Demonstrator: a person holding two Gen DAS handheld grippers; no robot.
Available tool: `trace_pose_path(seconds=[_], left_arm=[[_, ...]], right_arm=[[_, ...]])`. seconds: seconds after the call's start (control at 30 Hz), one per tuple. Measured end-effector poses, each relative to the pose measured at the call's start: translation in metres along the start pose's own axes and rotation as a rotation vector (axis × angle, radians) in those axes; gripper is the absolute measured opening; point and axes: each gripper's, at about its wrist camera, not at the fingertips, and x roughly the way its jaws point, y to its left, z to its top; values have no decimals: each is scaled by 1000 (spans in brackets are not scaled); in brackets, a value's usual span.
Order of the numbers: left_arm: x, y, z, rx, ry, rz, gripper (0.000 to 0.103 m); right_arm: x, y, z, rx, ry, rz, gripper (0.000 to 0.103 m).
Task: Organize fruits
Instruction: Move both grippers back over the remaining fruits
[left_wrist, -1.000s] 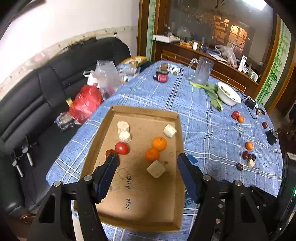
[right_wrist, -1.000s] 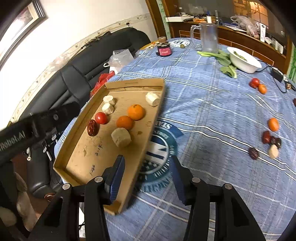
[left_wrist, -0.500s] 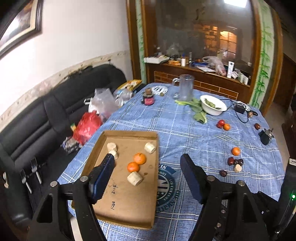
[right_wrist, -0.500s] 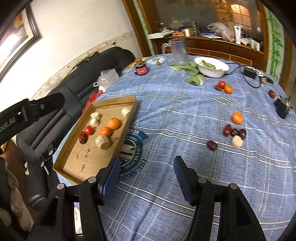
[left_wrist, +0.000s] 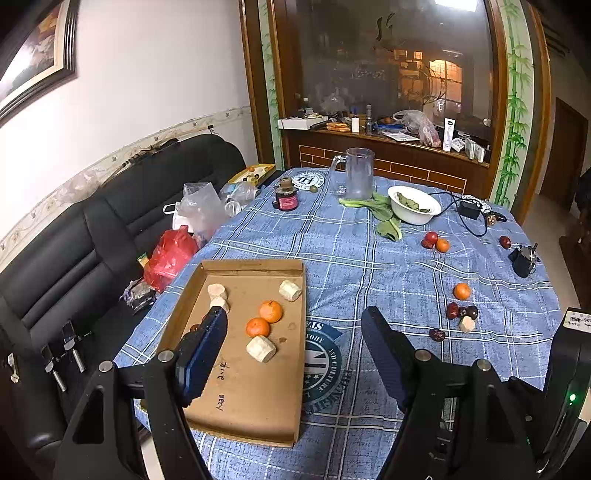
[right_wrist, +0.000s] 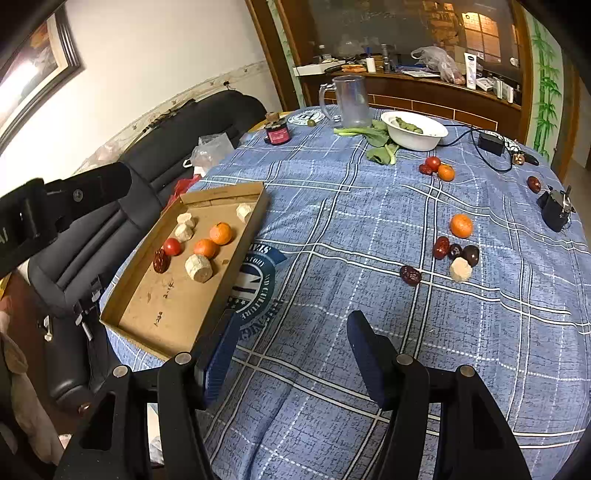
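A cardboard tray (left_wrist: 236, 387) (right_wrist: 166, 306) lies at the table's left edge. It holds two oranges (left_wrist: 270, 311), several white chunks (left_wrist: 261, 348), a tomato (right_wrist: 172, 246) and a red date (right_wrist: 161, 260). Loose on the blue checked cloth lie an orange (right_wrist: 461, 225), dark dates (right_wrist: 441, 247), a white chunk (right_wrist: 460, 269), a lone date (right_wrist: 410, 275), and farther back a tomato (right_wrist: 433, 162) beside a small orange (right_wrist: 446, 172). My left gripper (left_wrist: 293, 314) hangs open above the tray's near right side, holding nothing. My right gripper (right_wrist: 293, 319) is open over bare cloth, right of the tray.
At the back stand a glass jug (left_wrist: 356, 177), a white bowl (left_wrist: 413, 199) with greens beside it, and a dark jar (left_wrist: 286, 195). A black charger with cable (left_wrist: 469, 208) and a black clip (left_wrist: 522, 258) sit at right. A black sofa (left_wrist: 74, 258) with bags flanks the left.
Both grippers have drawn back and up from the tray, so more of the table shows. Their jaws stand wider than a second ago. The fruit has not moved.
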Motion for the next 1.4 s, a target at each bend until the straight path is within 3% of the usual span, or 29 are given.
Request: trace_pose_path(seconds=[0.4,0.9,1.1,1.23,1.4], left_arm=[[11,7,-4,-6,28,1,74],[42,-6,-4,9,88,-44,74],[68,-5,-18,-7,170,-93,74],[94,-14,-34,-15,262,-169,74],[112,-40,-43,20,313,-259,74]], right_arm=[[11,5,-1,-14,25,1,66],[25,-21,-1,60,64,-43,68],[24,-55,-8,119,63,-101,68],[17,-100,-18,209,58,-190,68],[13,-144,-25,318,71,-229,67]])
